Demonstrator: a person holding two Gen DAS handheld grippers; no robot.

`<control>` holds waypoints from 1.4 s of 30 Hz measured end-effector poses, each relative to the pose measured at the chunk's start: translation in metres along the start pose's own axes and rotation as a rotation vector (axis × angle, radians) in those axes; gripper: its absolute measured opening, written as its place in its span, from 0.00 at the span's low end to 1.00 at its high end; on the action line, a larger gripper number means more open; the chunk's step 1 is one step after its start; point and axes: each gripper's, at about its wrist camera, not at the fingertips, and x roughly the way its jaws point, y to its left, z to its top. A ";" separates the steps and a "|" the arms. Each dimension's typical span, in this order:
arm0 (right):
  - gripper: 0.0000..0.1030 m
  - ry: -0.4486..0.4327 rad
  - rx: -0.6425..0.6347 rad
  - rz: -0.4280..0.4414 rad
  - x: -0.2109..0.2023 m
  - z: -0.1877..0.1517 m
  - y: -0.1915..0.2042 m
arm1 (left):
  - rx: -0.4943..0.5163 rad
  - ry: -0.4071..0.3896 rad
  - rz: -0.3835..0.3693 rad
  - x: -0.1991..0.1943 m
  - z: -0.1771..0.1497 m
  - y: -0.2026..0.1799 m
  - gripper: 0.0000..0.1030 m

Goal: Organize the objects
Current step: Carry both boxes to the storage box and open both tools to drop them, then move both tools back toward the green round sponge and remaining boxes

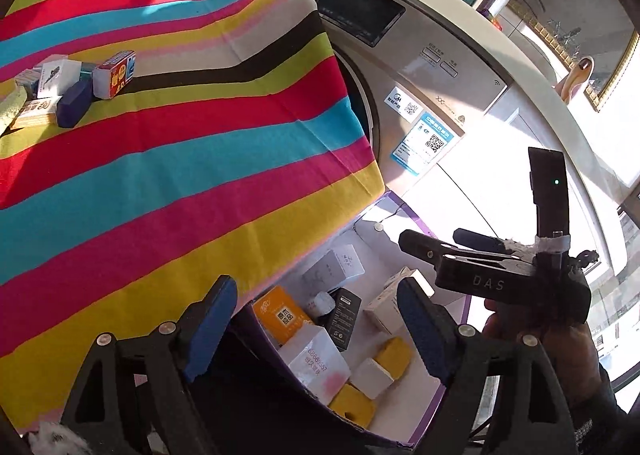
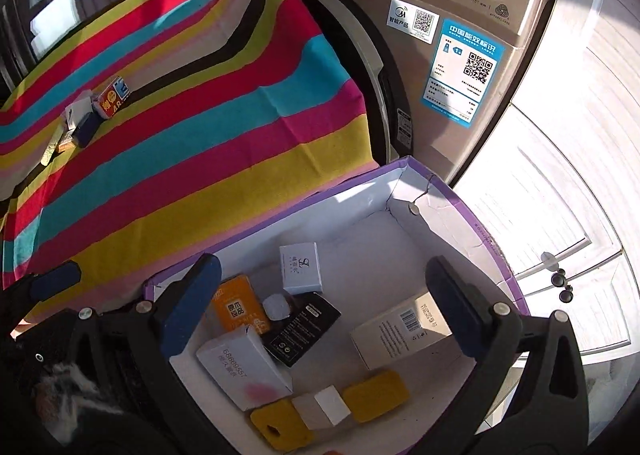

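Left gripper (image 1: 312, 331) and right gripper (image 2: 328, 307) both spread wide and empty above purple-rimmed cardboard box (image 2: 472, 207), small cartons and yellow sponges (image 2: 376, 395) inside, more small boxes (image 1: 114, 75) on striped-cloth bench (image 1: 200, 159)

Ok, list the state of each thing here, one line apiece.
left hand-held gripper: open, empty, over the box.
right hand-held gripper: open, empty, over the box.
purple-rimmed box: open-topped, partly filled.
orange tissue pack: lying in the box.
black carton: lying in the box.
red and blue carton: on the striped cloth, not yet boxed.
washing machine: front partly covered by the cloth.
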 end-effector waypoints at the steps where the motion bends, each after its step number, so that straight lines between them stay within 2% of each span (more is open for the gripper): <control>1: 1.00 0.003 -0.014 -0.006 0.002 0.000 0.004 | -0.010 -0.004 0.006 -0.001 0.000 0.004 0.81; 6: 1.00 0.019 0.008 0.049 0.011 0.002 0.012 | -0.079 -0.014 0.043 -0.008 -0.003 0.028 0.81; 13: 1.00 0.022 -0.045 0.114 0.016 0.003 0.045 | -0.189 -0.097 0.148 -0.037 -0.003 0.073 0.81; 22: 1.00 -0.120 -0.154 0.269 0.003 0.028 0.104 | -0.339 -0.184 0.263 -0.080 -0.005 0.132 0.81; 25: 1.00 -0.079 -0.191 0.275 0.011 0.033 0.126 | -0.365 -0.210 0.291 -0.091 -0.003 0.147 0.81; 28: 1.00 -0.070 -0.202 0.329 0.017 0.033 0.143 | -0.386 -0.244 0.311 -0.100 0.000 0.159 0.82; 35: 1.00 -0.081 -0.231 0.354 0.023 0.038 0.175 | -0.439 -0.266 0.339 -0.108 0.013 0.187 0.83; 40: 1.00 -0.079 -0.253 0.319 0.031 0.047 0.189 | -0.419 -0.272 0.370 -0.111 0.034 0.202 0.84; 42: 1.00 -0.071 -0.242 0.336 0.036 0.055 0.192 | -0.409 -0.267 0.376 -0.110 0.044 0.208 0.84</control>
